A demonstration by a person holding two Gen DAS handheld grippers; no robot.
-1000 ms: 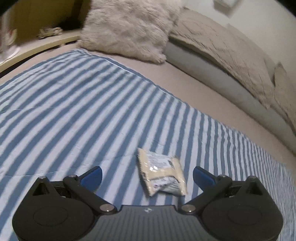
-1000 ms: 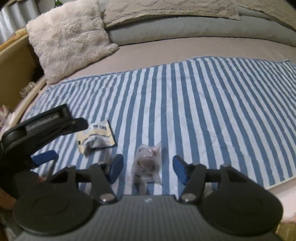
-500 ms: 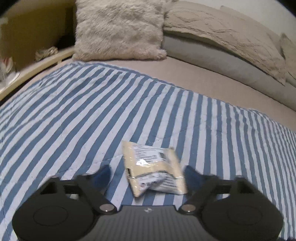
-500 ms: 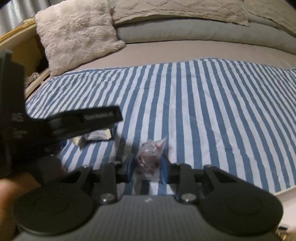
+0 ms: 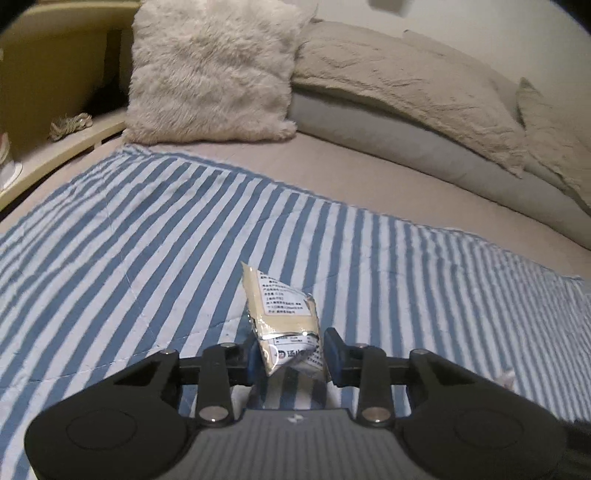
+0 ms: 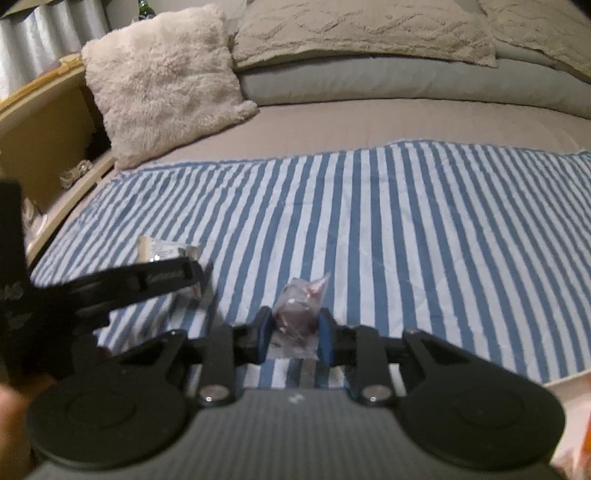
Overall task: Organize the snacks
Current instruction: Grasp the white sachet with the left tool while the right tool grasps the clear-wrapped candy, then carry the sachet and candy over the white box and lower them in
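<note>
Left gripper: blue pads have just been closing, and now they pinch the lower end of the beige packet from both sides.
Beige packet: a flat snack sachet with a printed label, standing tilted between the fingers, its top corner poking up and away over the striped cloth.
Right gripper: drawn in tight, pads pressed on both sides of the clear pouch.
Clear pouch: a small see-through bag with something dark purple inside, crinkled top sticking up above the pads.
Striped cloth: blue and white, spread flat across the bed, under both grippers.
Fluffy cushion: at the far left end of the bed, beyond the cloth's edge.
Right view, left side: the left gripper shows as a blurred black shape, the beige packet half hidden behind it.
Beige blanket: bunched along the far side over a grey bolster.
</note>
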